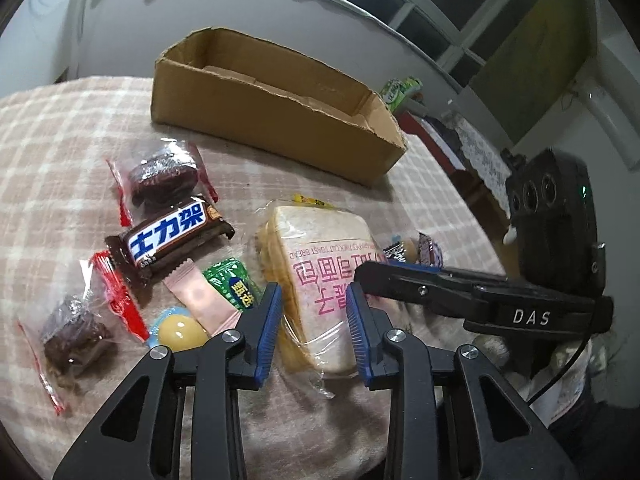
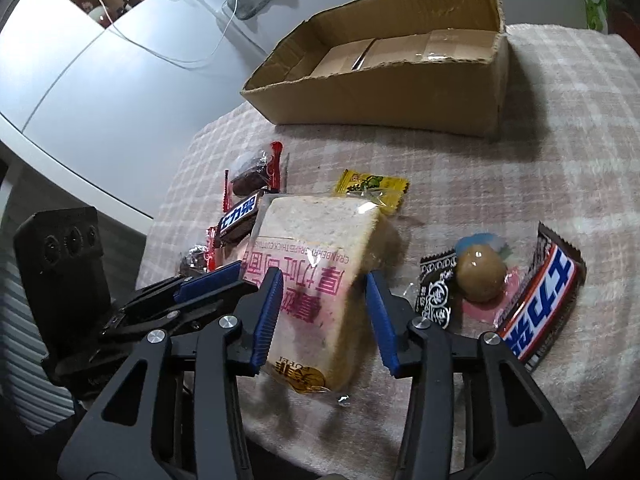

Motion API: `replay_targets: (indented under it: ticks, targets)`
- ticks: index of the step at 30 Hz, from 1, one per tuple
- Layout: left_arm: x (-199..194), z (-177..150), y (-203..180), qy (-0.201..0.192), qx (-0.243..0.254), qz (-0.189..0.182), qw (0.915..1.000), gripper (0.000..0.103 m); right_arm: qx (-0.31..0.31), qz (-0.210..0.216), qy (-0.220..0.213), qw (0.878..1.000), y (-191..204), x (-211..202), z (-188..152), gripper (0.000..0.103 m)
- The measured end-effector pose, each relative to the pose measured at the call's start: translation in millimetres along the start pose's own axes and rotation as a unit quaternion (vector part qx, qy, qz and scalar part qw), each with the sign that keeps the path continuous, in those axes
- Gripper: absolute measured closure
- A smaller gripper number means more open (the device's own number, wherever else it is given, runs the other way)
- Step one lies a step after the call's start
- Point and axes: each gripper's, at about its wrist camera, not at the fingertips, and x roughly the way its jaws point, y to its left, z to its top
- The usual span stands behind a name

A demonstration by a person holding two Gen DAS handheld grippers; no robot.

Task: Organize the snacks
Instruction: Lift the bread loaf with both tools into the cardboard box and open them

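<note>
Left wrist view: left gripper [image 1: 314, 312] straddles the clear-wrapped toast bread pack [image 1: 320, 264] on the checked worktop [image 1: 60, 140]; pad contact unclear. Right gripper [image 2: 324, 304] likewise; open brown cardboard box [image 2: 400, 96] beyond.

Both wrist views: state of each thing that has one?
cardboard box: open, empty
toast bread pack: sealed, flat on cloth, between both grippers' pads
left gripper: straddles pack, contact unclear
right gripper: straddles pack, contact unclear
Snickers bar: sealed

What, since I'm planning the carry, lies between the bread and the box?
A yellow packet beside the bread, then bare cloth to the box: right wrist view.
</note>
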Motion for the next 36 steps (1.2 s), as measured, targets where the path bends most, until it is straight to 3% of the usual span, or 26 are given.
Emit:
replay_targets:
  ticks: [7, 11, 23, 29, 36]
  targets:
    - [4.7, 0.2, 14.7, 0.008, -0.031, -0.023, 0.9992, 0.071, -0.005, 0.005, 0.008, 1.0, -3.3, 0.8, 0.2, 0.059]
    - [2.3, -0.5, -4.1, 0.006, 0.012, -0.002, 0.9999, 0.071, -0.019, -0.015, 0.005, 1.0, 5.9, -0.4, -0.6, 0.059]
    - [-10.8, 3.5, -9.7, -0.02, 0.004, -0.012, 0.9997, 0.073, -0.021, -0.02, -0.017, 0.999, 11.4, -12.7, 2.3, 0.064]
    - [-17.4, 33.9, -22.7, -0.046, 0.03, -0.011, 0.9984, 0.073, -0.029, -0.021, -0.048, 0.998, 14.3, -33.0, 20.8, 0.064]
    - [-19.4, 89.4, -36.6, -0.082, 0.064, -0.008, 0.9945, 0.073, -0.047, -0.035, -0.095, 0.994, 16.1, -57.9, 66.9, 0.064]
